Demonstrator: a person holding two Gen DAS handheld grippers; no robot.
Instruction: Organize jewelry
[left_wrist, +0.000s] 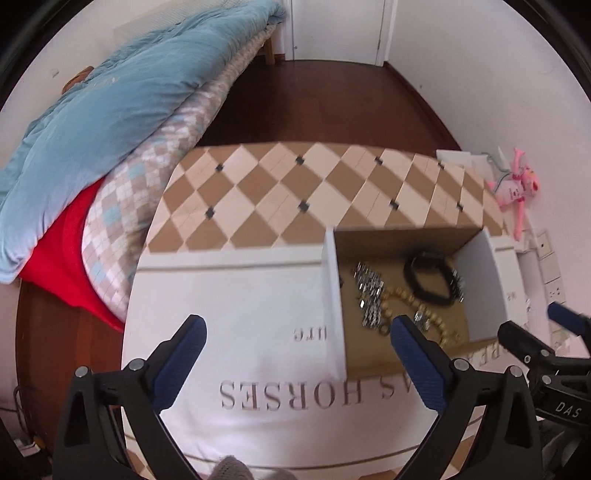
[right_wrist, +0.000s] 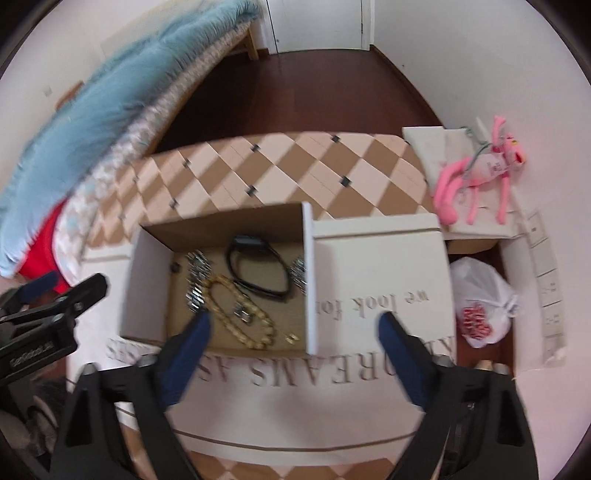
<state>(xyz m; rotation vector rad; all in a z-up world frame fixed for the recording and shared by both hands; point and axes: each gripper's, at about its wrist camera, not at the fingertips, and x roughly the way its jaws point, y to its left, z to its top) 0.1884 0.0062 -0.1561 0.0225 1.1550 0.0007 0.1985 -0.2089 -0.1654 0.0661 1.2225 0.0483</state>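
An open white cardboard box (right_wrist: 147, 280) stands on the table, also seen in the left wrist view (left_wrist: 491, 280). Inside lie a gold chain (right_wrist: 236, 314), a black band (right_wrist: 258, 269) and silver metal bracelets (right_wrist: 195, 280); the left wrist view shows the gold chain (left_wrist: 402, 295), the black band (left_wrist: 428, 277) and the silver bracelets (left_wrist: 369, 291). My right gripper (right_wrist: 295, 328) is open and empty, just in front of the box. My left gripper (left_wrist: 299, 332) is open and empty, over the white flap left of the box.
The table (left_wrist: 280, 184) has a tan and cream diamond cloth. A white flap with grey lettering (left_wrist: 258, 398) lies at the front. A bed with a blue quilt (left_wrist: 110, 107) is to the left. A pink plush toy (right_wrist: 480, 170) and a white plastic bag (right_wrist: 480, 306) are to the right.
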